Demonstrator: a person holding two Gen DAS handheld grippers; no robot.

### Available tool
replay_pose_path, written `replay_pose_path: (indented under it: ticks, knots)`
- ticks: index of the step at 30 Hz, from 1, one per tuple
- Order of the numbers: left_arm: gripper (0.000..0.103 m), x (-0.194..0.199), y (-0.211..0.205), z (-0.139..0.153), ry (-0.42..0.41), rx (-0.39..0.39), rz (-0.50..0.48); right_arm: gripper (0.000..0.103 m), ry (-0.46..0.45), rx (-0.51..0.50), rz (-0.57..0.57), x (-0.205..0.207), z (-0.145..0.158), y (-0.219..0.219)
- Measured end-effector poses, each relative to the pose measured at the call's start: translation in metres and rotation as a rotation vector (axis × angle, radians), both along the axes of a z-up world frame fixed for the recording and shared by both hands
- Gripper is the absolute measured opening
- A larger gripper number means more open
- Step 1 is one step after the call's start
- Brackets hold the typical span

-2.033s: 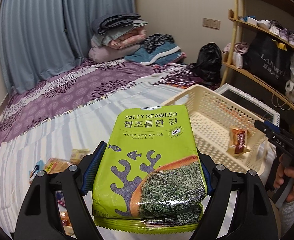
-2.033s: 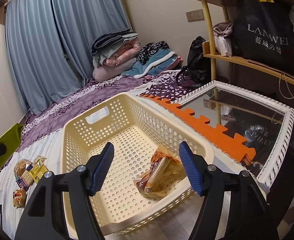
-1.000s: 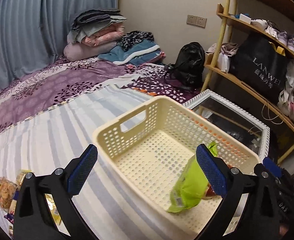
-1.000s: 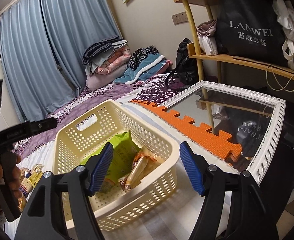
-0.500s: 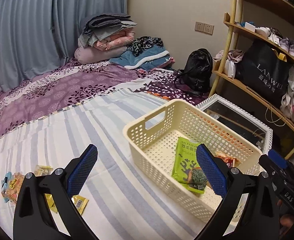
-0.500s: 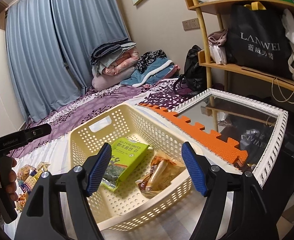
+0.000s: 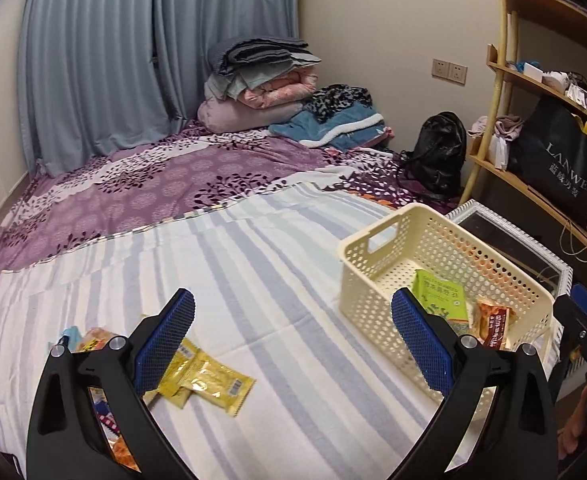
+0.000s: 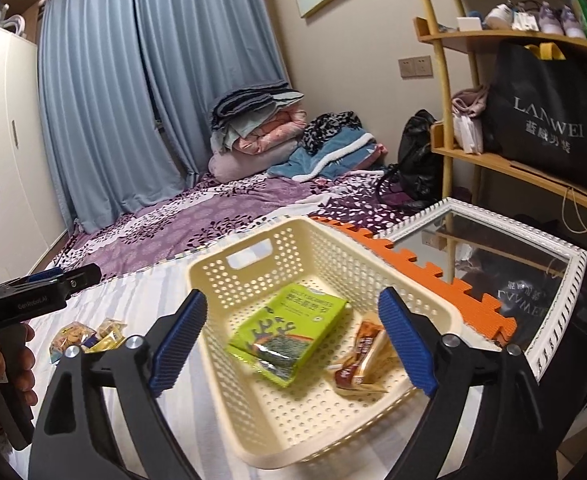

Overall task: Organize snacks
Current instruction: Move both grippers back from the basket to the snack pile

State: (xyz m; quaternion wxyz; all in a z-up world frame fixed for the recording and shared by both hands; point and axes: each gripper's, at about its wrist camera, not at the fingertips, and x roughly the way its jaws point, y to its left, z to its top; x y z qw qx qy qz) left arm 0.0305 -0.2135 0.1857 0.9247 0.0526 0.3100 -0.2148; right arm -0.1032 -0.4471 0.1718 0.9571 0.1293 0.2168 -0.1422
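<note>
A cream perforated basket stands on the striped bedsheet. In it lie a green seaweed pack and a brown wrapped snack. Yellow snack packets and other loose snacks lie on the sheet to the left of the basket. My left gripper is open and empty, above the sheet between the packets and the basket. My right gripper is open and empty, hovering over the basket's near end.
A white-framed mirror and an orange foam mat lie right of the basket. Wooden shelves with a black bag stand at the right. Folded bedding is piled at the far end of the purple sheet.
My left gripper let go of the seaweed pack into the basket, then drew back left toward the loose snacks. The pack now lies flat in the basket. My right gripper stayed open.
</note>
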Motion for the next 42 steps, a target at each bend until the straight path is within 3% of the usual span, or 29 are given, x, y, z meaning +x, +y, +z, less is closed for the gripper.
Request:
replay_pose_path:
  ticks: [23, 42]
  knots:
    - [0.100, -0.017, 0.114, -0.020, 0.005, 0.039, 0.195, 0.098, 0.091, -0.037, 0.195, 0.027, -0.005, 0.088]
    - [0.100, -0.024, 0.154, -0.038, 0.055, 0.073, 0.280, 0.098, 0.125, -0.045, 0.300, 0.043, -0.012, 0.128]
